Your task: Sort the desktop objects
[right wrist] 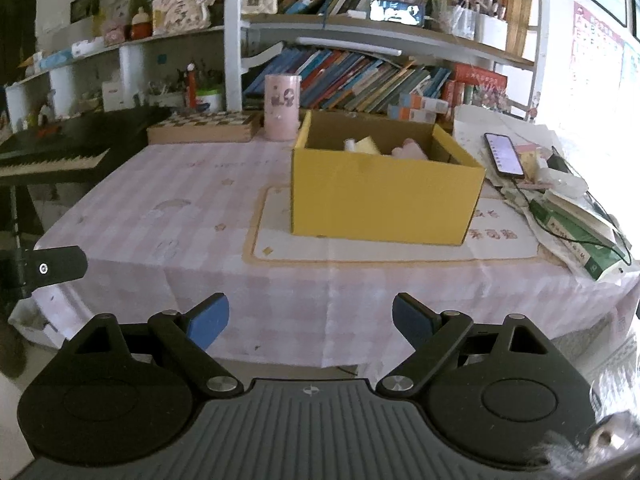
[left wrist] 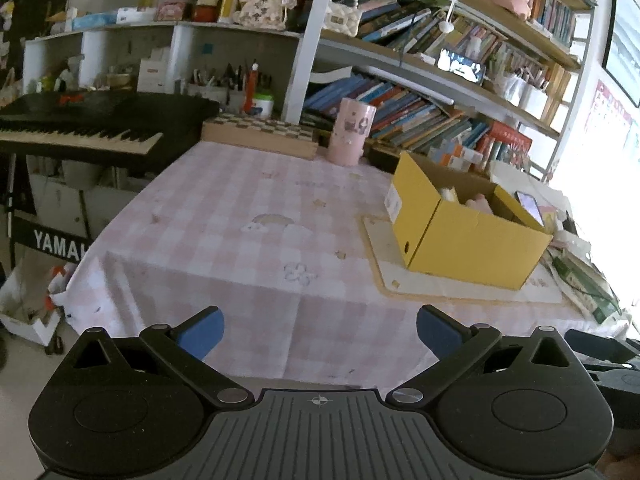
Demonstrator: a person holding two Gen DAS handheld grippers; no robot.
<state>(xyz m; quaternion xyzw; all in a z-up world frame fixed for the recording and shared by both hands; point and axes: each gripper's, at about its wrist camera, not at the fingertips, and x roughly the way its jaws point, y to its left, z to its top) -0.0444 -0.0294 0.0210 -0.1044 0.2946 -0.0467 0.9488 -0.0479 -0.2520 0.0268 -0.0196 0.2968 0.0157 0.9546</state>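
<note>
Two grippers hung before the near edge of a table, both empty. Left gripper (left wrist: 320, 330) had its blue-padded fingers (left wrist: 204, 330) spread wide at the bottom of its frame, nothing between them but pink checked tablecloth (left wrist: 240, 208). Right gripper (right wrist: 310, 320) stood likewise wide apart, pads (right wrist: 210, 320) clear of any object, cloth edge behind them.

Yellow cardboard box (right wrist: 384, 200) sat open-topped at centre of the right wrist view, on a pale placemat (right wrist: 360, 248) with a tan border; in the left wrist view the same box lay at middle right. Inside it, only partly visible over the rim: a yellowish item (right wrist: 366, 145) and a pink one (right wrist: 410, 150), kind not discernible.

Pink cylindrical cup (left wrist: 351, 130) stood upright at the far side of the table, upper centre, beside a wooden chequered board (left wrist: 258, 136). A phone (right wrist: 504, 155) with lit screen lay right of the box, on a heap of papers and books (right wrist: 576, 232). A keyboard instrument (left wrist: 80, 128) occupied the left middle. Bookshelves (left wrist: 420, 112) filled the top of both frames.
</note>
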